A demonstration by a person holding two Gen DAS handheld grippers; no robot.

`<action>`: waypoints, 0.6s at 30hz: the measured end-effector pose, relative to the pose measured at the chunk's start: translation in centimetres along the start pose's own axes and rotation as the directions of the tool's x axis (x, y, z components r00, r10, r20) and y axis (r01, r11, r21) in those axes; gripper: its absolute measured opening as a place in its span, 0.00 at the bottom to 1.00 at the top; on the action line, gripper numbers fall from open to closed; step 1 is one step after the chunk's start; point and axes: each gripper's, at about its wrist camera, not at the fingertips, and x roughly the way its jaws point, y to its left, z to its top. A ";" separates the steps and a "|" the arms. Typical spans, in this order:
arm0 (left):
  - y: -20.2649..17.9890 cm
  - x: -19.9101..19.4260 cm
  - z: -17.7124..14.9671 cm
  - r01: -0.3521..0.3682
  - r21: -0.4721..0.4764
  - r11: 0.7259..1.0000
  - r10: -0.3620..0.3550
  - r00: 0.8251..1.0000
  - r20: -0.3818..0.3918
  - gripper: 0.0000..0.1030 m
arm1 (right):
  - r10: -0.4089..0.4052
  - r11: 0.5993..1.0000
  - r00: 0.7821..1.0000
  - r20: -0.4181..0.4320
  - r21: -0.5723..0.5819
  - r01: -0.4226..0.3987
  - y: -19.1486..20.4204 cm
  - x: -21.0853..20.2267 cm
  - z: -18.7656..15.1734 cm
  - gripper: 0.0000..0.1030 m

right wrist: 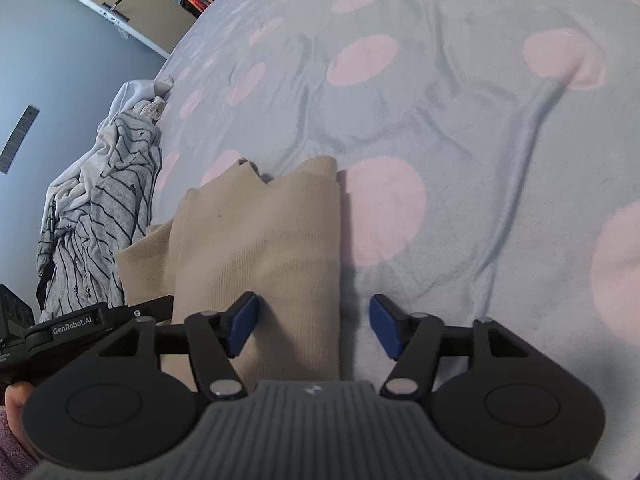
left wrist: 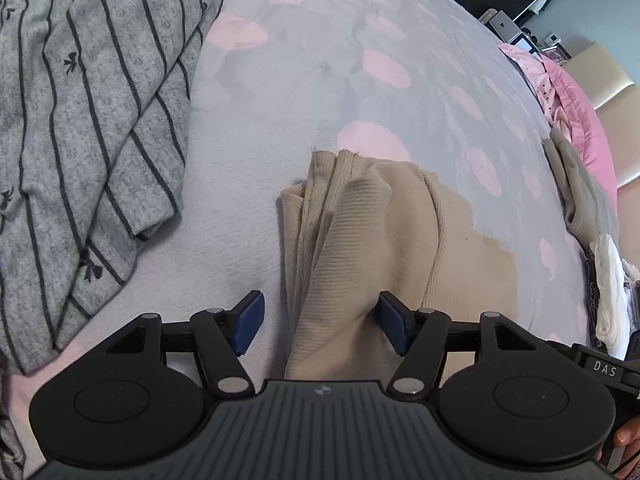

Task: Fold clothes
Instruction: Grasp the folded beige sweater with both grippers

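the beige ribbed garment (left wrist: 360, 232) lies partly folded on the dotted bedsheet (left wrist: 320, 80), low in the centre of both wrist views, its near end running under the grippers. the left gripper (left wrist: 320, 322) stands wide open over a bunched ridge at the garment's left side, pads clear of the cloth. the right gripper (right wrist: 312, 326) is open too, straddling the garment's right edge. to fold well, i'd pinch both near corners evenly, catch every layer, lift together, and lay them toward the far hem. the striped grey top (left wrist: 80, 120) waits at upper left.
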 end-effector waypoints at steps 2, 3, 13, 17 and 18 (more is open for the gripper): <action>0.0 0.2 0.1 0.006 0.002 1.000 -0.006 1.000 0.001 0.57 | 0.003 1.000 1.000 -0.007 -0.023 -0.003 0.5 0.4 0.0 0.64; 0.0 0.3 0.1 0.011 0.003 1.000 -0.011 1.000 0.000 0.55 | 0.007 1.000 1.000 -0.012 -0.031 -0.008 0.7 0.6 0.1 0.63; -1.6 0.3 0.2 0.033 0.069 0.997 -0.034 0.999 0.014 0.22 | 0.028 0.999 1.000 -0.013 -0.016 -0.028 1.1 0.9 0.4 0.31; -2.0 -0.3 -0.1 0.027 0.089 0.996 -0.030 0.999 0.032 0.19 | 0.028 0.999 1.000 0.010 -0.028 -0.028 1.5 0.1 0.2 0.27; -2.0 -0.4 -0.2 0.028 0.091 0.995 -0.031 0.999 0.035 0.19 | 0.027 0.999 1.000 0.017 -0.033 -0.026 1.7 -0.1 0.2 0.26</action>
